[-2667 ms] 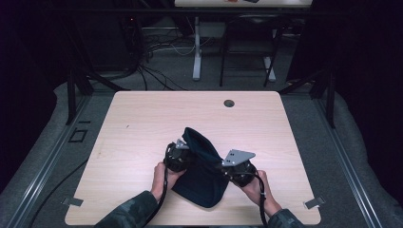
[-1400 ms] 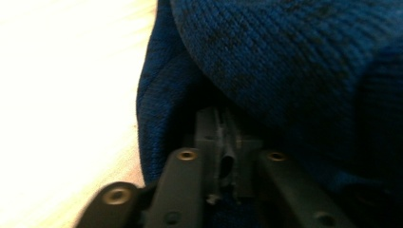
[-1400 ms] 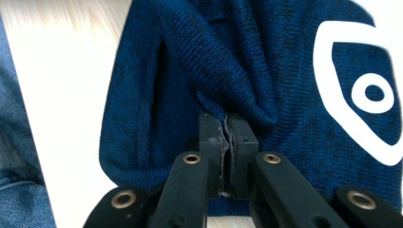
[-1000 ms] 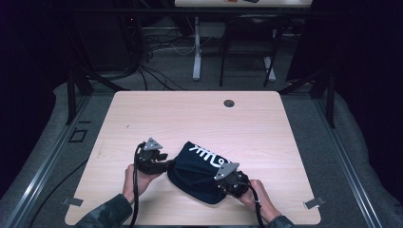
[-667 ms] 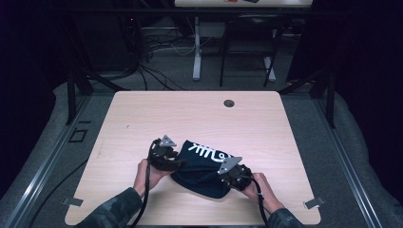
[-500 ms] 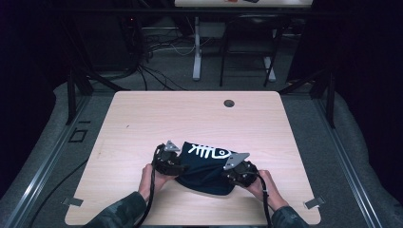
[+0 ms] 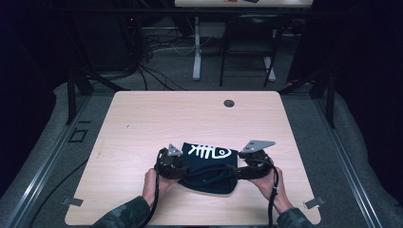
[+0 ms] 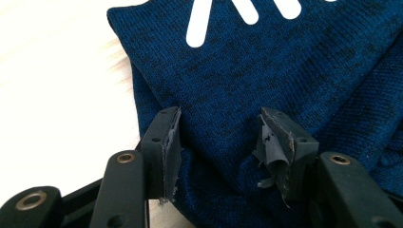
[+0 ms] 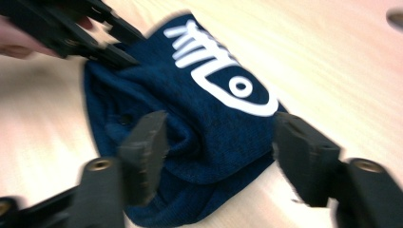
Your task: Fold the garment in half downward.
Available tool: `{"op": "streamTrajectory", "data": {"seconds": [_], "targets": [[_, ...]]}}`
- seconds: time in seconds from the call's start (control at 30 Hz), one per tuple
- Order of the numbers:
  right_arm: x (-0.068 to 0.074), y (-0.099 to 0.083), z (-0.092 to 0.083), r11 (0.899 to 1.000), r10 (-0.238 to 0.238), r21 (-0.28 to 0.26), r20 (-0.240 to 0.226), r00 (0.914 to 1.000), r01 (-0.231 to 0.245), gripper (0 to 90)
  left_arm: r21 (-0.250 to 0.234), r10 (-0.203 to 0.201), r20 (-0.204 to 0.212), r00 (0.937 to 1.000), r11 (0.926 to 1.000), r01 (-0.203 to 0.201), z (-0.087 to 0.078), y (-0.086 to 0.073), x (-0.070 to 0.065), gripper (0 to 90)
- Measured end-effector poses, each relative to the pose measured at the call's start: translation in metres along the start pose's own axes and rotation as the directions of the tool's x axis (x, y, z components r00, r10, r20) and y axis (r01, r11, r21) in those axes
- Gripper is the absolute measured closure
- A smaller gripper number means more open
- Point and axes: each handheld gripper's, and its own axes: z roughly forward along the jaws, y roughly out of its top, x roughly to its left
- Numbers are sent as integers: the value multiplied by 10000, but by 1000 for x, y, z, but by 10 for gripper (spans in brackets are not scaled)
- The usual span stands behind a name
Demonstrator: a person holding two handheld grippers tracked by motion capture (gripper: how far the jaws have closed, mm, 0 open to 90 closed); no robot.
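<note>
A folded dark blue knit garment with a white fish-skeleton print lies on the near middle of the wooden table. My left gripper is at its left edge. In the left gripper view, the left gripper is open, a little wider than a second ago, and straddles a ridge of the cloth. My right gripper is at the garment's right edge. Its jaws have just been opening. In the right gripper view, the right gripper stands wide and blurred before the cloth, gripping nothing.
A round cable hole sits near the table's far edge. Bare tabletop surrounds the garment on all sides. Beyond the table are desk legs, cables on the floor and a dark frame at the left.
My left gripper came in from the left to the garment's edge. My right gripper let go of the cloth, opened wide and rose slightly. The garment now lies flatter with its print facing up.
</note>
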Motion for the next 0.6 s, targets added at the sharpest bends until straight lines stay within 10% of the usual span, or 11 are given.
{"op": "streamTrajectory", "data": {"seconds": [0.33, 0.6], "targets": [[19, -7, 48, 9881, 506, 1413, 712, 9962, -603, 296, -17, 160, 109, 9998, 9999, -160, -2, -5, 0, 494], [8, -20, 68, 9732, -90, 2295, 1005, 9949, -144, 265, -47, 191, 21, 9998, 9998, -191, -4, -11, -5, 493]]}}
